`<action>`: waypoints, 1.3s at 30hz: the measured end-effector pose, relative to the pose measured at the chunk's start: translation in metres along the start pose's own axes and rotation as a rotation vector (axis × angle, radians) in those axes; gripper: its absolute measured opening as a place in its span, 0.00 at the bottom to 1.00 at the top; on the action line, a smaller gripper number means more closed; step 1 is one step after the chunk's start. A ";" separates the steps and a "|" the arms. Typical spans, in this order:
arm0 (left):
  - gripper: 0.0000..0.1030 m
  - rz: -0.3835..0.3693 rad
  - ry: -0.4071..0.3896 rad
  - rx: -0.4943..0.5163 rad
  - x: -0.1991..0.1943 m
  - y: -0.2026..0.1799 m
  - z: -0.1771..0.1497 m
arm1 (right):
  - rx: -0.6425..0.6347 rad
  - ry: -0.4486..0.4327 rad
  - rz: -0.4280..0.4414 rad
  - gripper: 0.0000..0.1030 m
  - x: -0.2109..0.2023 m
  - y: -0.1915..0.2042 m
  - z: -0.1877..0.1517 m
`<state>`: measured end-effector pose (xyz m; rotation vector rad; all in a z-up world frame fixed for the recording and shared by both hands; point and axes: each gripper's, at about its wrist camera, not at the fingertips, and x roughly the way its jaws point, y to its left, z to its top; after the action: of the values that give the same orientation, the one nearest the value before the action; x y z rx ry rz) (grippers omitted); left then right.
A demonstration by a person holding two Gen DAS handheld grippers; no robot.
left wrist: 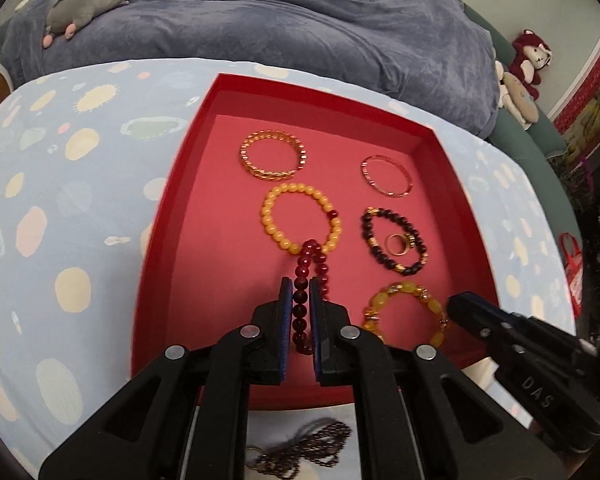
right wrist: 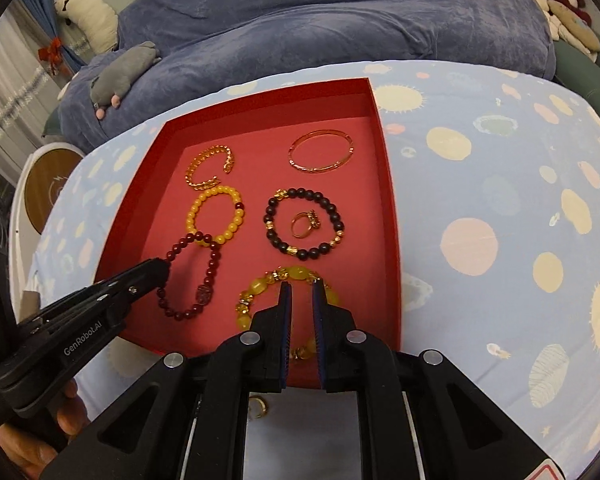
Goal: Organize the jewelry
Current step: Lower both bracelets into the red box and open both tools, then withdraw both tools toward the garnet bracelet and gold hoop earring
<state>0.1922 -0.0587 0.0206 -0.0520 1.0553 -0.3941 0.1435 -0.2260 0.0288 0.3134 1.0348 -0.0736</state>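
Note:
A red tray [left wrist: 172, 216] [right wrist: 388, 200] lies on the patterned cloth and holds several bracelets. My left gripper [left wrist: 301, 284] [right wrist: 162, 270] is shut on a dark red bead bracelet [left wrist: 300, 312] [right wrist: 210, 276], whose far end lies over a yellow bead bracelet [left wrist: 276, 200] [right wrist: 204, 204]. My right gripper [right wrist: 299, 286] [left wrist: 456, 304] hovers over an amber bracelet [right wrist: 256, 288] [left wrist: 396, 292], jaws a little apart with nothing between them. Also in the tray are a gold chain bracelet [left wrist: 274, 155], a thin bangle [right wrist: 322, 151], a black bead bracelet [right wrist: 304, 224] and a ring [right wrist: 305, 222].
A dark chain necklace [left wrist: 300, 448] lies on the cloth in front of the tray, under my left gripper. A small gold ring [right wrist: 258, 406] lies under my right gripper. A blue blanket [left wrist: 260, 20] with a grey plush toy [left wrist: 88, 4] is behind the table.

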 end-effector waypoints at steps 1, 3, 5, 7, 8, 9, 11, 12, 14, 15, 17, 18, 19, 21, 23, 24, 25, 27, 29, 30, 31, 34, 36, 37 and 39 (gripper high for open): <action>0.09 0.027 -0.007 0.009 0.000 0.002 -0.001 | -0.009 -0.006 -0.013 0.15 -0.001 -0.001 -0.001; 0.19 0.091 -0.022 0.020 0.001 0.005 -0.002 | -0.018 -0.018 -0.029 0.18 -0.003 -0.002 -0.002; 0.33 0.134 -0.042 0.024 -0.003 0.008 -0.004 | -0.018 -0.030 -0.037 0.24 -0.006 -0.003 -0.004; 0.34 0.159 -0.052 0.035 -0.006 0.008 -0.005 | -0.013 -0.040 -0.037 0.29 -0.010 -0.004 -0.006; 0.35 0.168 -0.053 0.037 -0.008 0.009 -0.007 | -0.012 -0.046 -0.037 0.31 -0.013 -0.003 -0.008; 0.35 0.173 -0.056 0.042 -0.010 0.008 -0.008 | -0.015 -0.054 -0.039 0.32 -0.016 -0.002 -0.009; 0.35 0.198 -0.073 0.058 -0.015 0.007 -0.011 | -0.025 -0.065 -0.040 0.34 -0.023 0.001 -0.011; 0.35 0.200 -0.080 0.066 -0.019 0.007 -0.013 | -0.029 -0.068 -0.038 0.34 -0.026 0.003 -0.012; 0.35 0.201 -0.089 0.068 -0.026 0.005 -0.016 | -0.033 -0.074 -0.032 0.34 -0.033 0.005 -0.015; 0.35 0.197 -0.095 0.067 -0.031 0.005 -0.018 | -0.035 -0.078 -0.031 0.34 -0.037 0.006 -0.017; 0.35 0.192 -0.105 0.066 -0.041 0.005 -0.021 | -0.032 -0.088 -0.030 0.34 -0.046 0.006 -0.022; 0.35 0.189 -0.109 0.067 -0.045 0.004 -0.024 | -0.027 -0.090 -0.026 0.34 -0.050 0.006 -0.024; 0.36 0.186 -0.111 0.067 -0.049 0.004 -0.027 | -0.021 -0.093 -0.023 0.34 -0.054 0.005 -0.028; 0.41 0.181 -0.119 0.071 -0.057 0.004 -0.037 | -0.015 -0.095 -0.022 0.34 -0.061 0.004 -0.036; 0.43 0.180 -0.118 0.083 -0.062 0.002 -0.048 | -0.014 -0.091 -0.023 0.35 -0.066 0.003 -0.045; 0.43 0.179 -0.111 0.089 -0.063 0.001 -0.054 | -0.014 -0.087 -0.022 0.35 -0.068 0.003 -0.049; 0.43 0.177 -0.102 0.093 -0.064 0.000 -0.061 | -0.014 -0.083 -0.022 0.35 -0.069 0.002 -0.054; 0.43 0.178 -0.084 0.103 -0.063 -0.002 -0.074 | -0.013 -0.075 -0.025 0.35 -0.071 0.001 -0.063; 0.43 0.179 -0.066 0.109 -0.061 -0.002 -0.086 | -0.013 -0.065 -0.027 0.35 -0.072 0.001 -0.072; 0.43 0.175 -0.057 0.110 -0.059 -0.002 -0.092 | -0.014 -0.061 -0.027 0.35 -0.073 0.001 -0.076; 0.43 0.172 -0.050 0.112 -0.058 -0.002 -0.096 | -0.015 -0.056 -0.028 0.35 -0.073 0.000 -0.080; 0.43 0.164 -0.038 0.126 -0.054 -0.004 -0.105 | -0.013 -0.041 -0.027 0.35 -0.072 -0.001 -0.090; 0.43 0.156 -0.034 0.131 -0.051 -0.005 -0.108 | -0.012 -0.032 -0.026 0.35 -0.070 -0.001 -0.095; 0.44 0.151 -0.027 0.129 -0.049 -0.004 -0.108 | -0.010 -0.027 -0.025 0.35 -0.069 -0.001 -0.097; 0.48 0.135 -0.020 0.128 -0.045 -0.005 -0.109 | -0.008 -0.020 -0.022 0.35 -0.068 -0.001 -0.100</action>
<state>0.0784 -0.0324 0.0047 0.1288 1.0052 -0.3376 0.0256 -0.2038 0.0398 0.2934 1.0185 -0.0918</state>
